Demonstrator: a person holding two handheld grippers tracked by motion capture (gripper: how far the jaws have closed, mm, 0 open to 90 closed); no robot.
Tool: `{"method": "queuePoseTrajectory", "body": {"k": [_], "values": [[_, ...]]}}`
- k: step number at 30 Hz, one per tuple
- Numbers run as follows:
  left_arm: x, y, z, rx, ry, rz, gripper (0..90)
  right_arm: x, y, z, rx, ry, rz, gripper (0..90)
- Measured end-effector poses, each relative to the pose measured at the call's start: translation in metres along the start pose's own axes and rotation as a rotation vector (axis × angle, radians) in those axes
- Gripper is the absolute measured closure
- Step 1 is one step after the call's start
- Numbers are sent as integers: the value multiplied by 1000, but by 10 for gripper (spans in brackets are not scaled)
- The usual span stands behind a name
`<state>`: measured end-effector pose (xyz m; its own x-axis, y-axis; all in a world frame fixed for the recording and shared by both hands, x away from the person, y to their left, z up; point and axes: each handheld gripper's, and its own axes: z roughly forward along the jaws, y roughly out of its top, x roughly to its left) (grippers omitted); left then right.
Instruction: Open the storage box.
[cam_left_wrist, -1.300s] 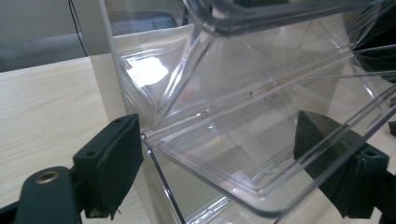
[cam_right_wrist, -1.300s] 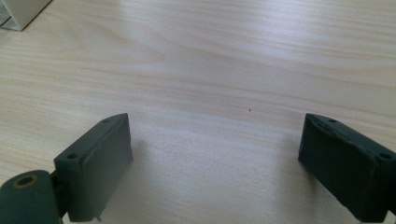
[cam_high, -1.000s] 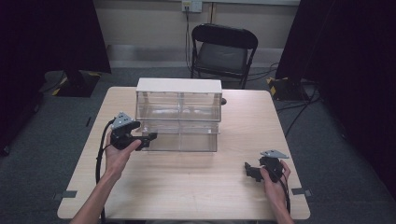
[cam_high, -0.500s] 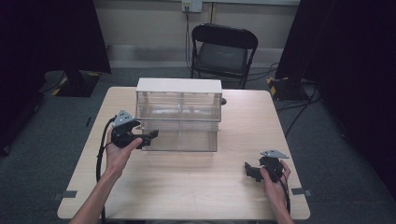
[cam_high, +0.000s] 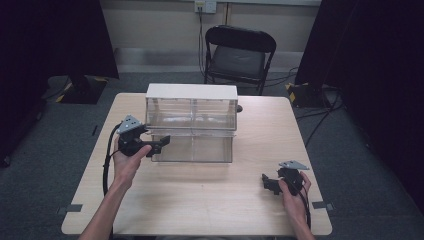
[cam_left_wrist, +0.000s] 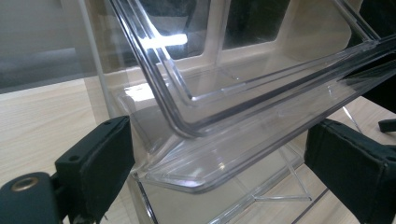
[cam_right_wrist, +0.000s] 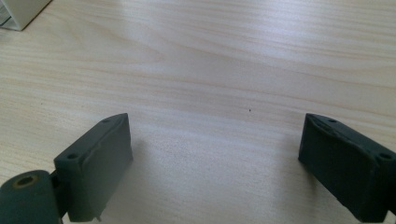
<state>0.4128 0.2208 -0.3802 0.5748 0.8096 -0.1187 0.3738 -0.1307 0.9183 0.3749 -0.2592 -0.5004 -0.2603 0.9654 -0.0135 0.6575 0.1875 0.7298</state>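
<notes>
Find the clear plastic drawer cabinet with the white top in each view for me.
High view: the clear plastic drawer cabinet stands mid-table, left gripper at its lower left corner.
Left gripper view: clear drawer edges up close between open jaws.
Right gripper view: white corner top left.
Shared landmark: the light wooden table.

Drawer unit (cam_high: 191, 122) mid-table (cam_high: 200, 200), chair (cam_high: 239, 52) behind, left hand-held gripper (cam_high: 161, 144) at its front-left corner.
</notes>
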Motion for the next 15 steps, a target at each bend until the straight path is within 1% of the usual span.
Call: {"method": "queuePoseTrajectory", "body": {"k": [4, 7, 10, 12, 13, 15], "values": [[-1, -1, 0, -12, 7, -8, 88, 0, 0, 0, 0, 0, 0, 90], [0, -1, 0, -10, 0, -13, 91, 0, 0, 0, 0, 0, 0, 90], [0, -2, 0, -10, 2, -16, 97, 0, 0, 0, 0, 0, 0, 90], [2, -2, 1, 3, 2, -7, 102, 0, 0, 0, 0, 0, 0, 90], [1, -2, 1, -3, 3, -19, 106, 0, 0, 0, 0, 0, 0, 90], [1, -2, 1, 0, 4, -23, 107, 0, 0, 0, 0, 0, 0, 90]]}}
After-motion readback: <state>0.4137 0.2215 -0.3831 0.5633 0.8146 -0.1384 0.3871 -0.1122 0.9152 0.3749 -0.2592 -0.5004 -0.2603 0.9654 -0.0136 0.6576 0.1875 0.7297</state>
